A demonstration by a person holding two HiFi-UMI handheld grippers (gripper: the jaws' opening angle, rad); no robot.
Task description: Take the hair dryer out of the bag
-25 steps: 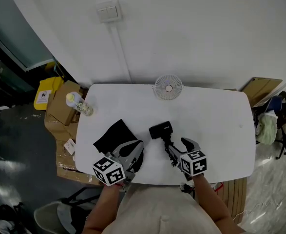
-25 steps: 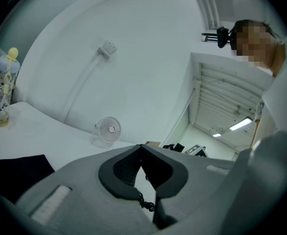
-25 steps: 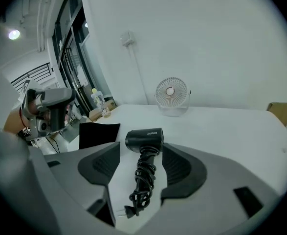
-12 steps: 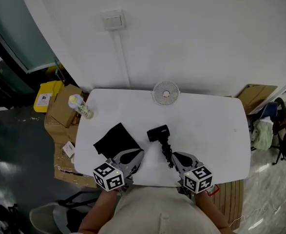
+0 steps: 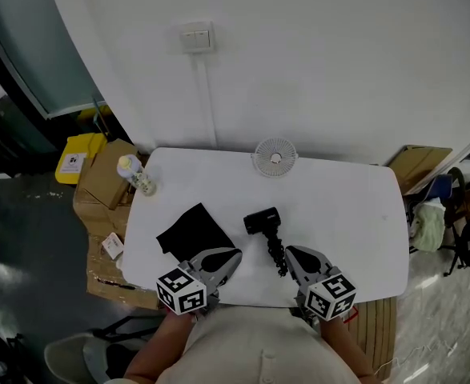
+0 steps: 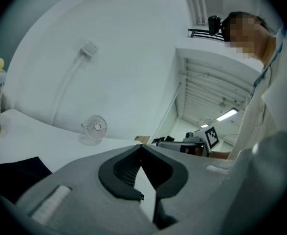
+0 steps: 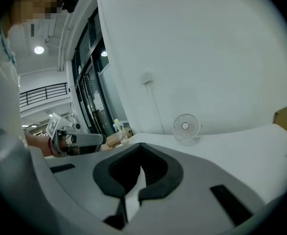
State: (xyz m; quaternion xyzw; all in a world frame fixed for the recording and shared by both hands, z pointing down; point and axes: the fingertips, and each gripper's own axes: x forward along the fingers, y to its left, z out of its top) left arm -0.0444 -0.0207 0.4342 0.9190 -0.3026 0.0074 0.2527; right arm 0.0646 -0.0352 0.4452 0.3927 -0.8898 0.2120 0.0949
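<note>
The black hair dryer (image 5: 264,221) lies on the white table (image 5: 347,214), out of the bag, its handle and cord trailing toward me. The flat black bag (image 5: 193,229) lies just left of it; its corner shows in the left gripper view (image 6: 11,173). My left gripper (image 5: 235,255) (image 6: 141,146) hovers at the bag's near edge, shut and empty. My right gripper (image 5: 290,250) (image 7: 141,144) is shut on nothing, raised just right of the dryer's cord end and apart from it.
A small white fan (image 5: 275,158) stands at the table's back edge. A bottle (image 5: 134,174) stands at the back left corner. Cardboard boxes (image 5: 102,184) and a yellow bin (image 5: 73,154) sit on the floor at left; more cardboard (image 5: 417,160) leans at right.
The right gripper, open at the dryer's handle a second ago, has shut empty and drawn back toward me and upward. The left gripper has shifted slightly. The dryer stays on the table.
</note>
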